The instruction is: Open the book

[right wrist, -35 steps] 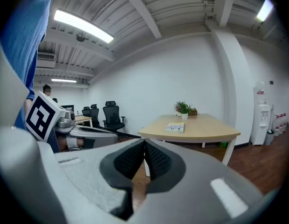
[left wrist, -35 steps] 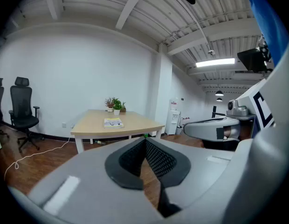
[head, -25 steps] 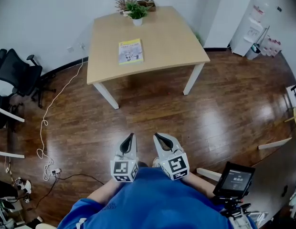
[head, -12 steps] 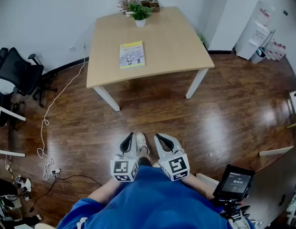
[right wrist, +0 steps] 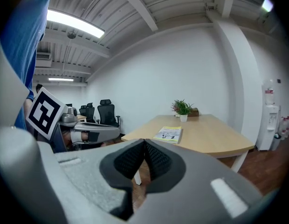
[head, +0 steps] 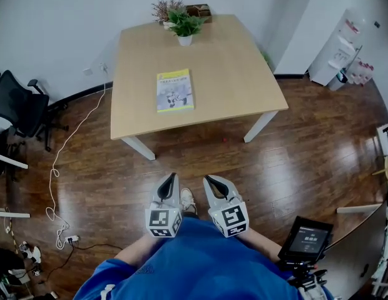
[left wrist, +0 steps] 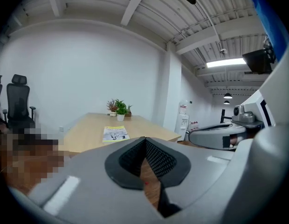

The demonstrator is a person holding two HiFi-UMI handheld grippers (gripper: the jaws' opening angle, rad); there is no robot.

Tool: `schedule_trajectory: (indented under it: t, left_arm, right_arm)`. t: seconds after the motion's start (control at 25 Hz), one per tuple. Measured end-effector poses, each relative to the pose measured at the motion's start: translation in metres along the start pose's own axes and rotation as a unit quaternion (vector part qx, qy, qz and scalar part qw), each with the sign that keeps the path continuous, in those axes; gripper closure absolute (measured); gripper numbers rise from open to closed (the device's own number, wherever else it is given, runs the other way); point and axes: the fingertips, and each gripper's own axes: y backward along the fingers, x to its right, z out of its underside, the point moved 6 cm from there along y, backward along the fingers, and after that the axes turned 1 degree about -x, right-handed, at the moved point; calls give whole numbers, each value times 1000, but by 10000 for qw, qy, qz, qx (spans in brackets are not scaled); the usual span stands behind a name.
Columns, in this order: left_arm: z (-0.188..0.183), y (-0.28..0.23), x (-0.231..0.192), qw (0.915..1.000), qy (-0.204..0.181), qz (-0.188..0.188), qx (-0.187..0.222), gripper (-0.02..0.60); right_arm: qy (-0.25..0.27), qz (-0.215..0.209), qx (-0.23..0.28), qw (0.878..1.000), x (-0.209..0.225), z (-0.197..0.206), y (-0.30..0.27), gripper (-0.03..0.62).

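The person stands on the wooden floor [head: 294, 149], a good way back from the desk [head: 238, 61], holding both tools out in front of the blue shirt [head: 200, 261]. The left gripper [head: 171, 181] is clenched, its dark ribbed pads pressed together with nothing between them, as its own view shows [left wrist: 145, 140]. The right gripper [head: 211, 183] is clenched and empty in the same way, the pads meeting in a thin line [right wrist: 144, 142]. Both point towards the desk and tilt a little downward, side by side and close to each other but not touching. A light shoe [head: 188, 200] shows on the floor between them.

The book [head: 175, 90] lies closed and flat on the desk, yellow-green cover up, on the left half and near the front edge. It is well apart from both grippers; each gripper view has it beyond the jaws [left wrist: 115, 133] [right wrist: 169, 134]. At the far edge of the desk stands a potted plant [head: 184, 25] in a white pot, with a small brown box [head: 199, 10] just behind it.

A black office chair [head: 19, 108] sits off to the left, a white cable [head: 62, 149] trails across the floor, and a small screen [head: 306, 235] on a stand is at the person's right.
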Motion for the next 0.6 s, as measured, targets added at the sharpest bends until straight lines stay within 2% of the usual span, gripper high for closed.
schedule_trajectory:
  t: [0.28, 0.4, 0.6]
  left_arm:
    - [-25, -61, -47, 9993, -132, 333, -138, 575]
    - [-29, -89, -72, 9991, -119, 354, -194, 575]
    - [-32, -104, -86, 9990, -75, 372, -224, 575]
  right_arm:
    - [5, 244, -79, 9997, 27, -27, -69, 591]
    - [-14, 318, -98, 9994, 42, -33, -103, 591]
    - [40, 371, -95, 9993, 46, -40, -117, 591]
